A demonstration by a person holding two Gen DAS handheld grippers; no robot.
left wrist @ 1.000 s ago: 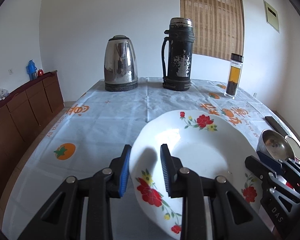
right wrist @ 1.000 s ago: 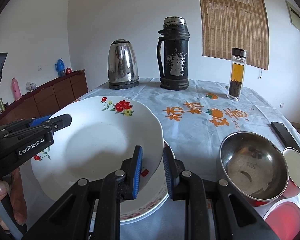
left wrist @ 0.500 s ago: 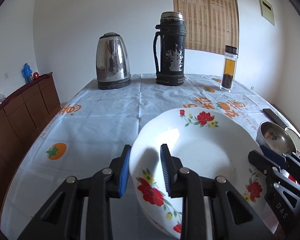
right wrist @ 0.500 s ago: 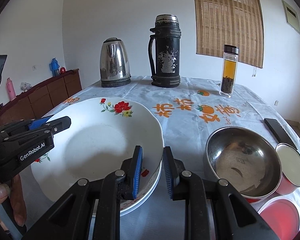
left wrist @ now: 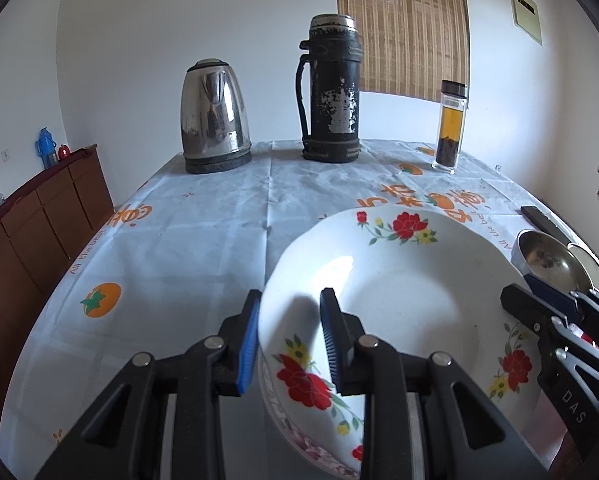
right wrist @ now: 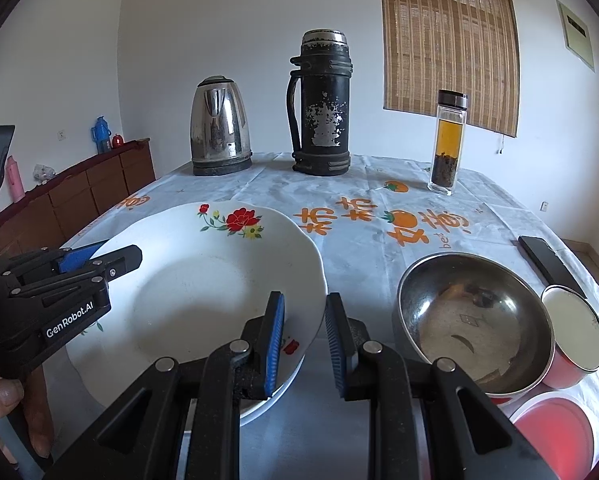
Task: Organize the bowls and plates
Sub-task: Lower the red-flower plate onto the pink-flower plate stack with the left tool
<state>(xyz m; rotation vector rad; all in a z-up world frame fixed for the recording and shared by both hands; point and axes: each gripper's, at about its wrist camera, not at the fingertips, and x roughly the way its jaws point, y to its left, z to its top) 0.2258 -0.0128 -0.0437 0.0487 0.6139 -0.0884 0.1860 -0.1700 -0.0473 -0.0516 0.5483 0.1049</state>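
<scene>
A white deep plate with red flowers [left wrist: 403, 300] [right wrist: 203, 280] lies on top of a second flowered plate [left wrist: 311, 446] [right wrist: 287, 380] whose rim shows below it. My left gripper [left wrist: 289, 336] straddles the top plate's left rim, jaws apart with a gap to the rim. My right gripper [right wrist: 303, 332] straddles its right rim, jaws also apart. A steel bowl [right wrist: 473, 320] sits to the right, stacked in a red-sided bowl.
A kettle [right wrist: 221, 126], a black thermos [right wrist: 321, 106] and a glass tea bottle [right wrist: 447, 142] stand at the far end of the table [right wrist: 359, 192]. A red cup with steel inside [right wrist: 573, 336], a red lid [right wrist: 551, 436] and a black phone [right wrist: 547, 260] lie at the right.
The top plate has come down from a tilted, lifted position onto the lower plate. Both grippers' jaws have widened slightly around its rim.
</scene>
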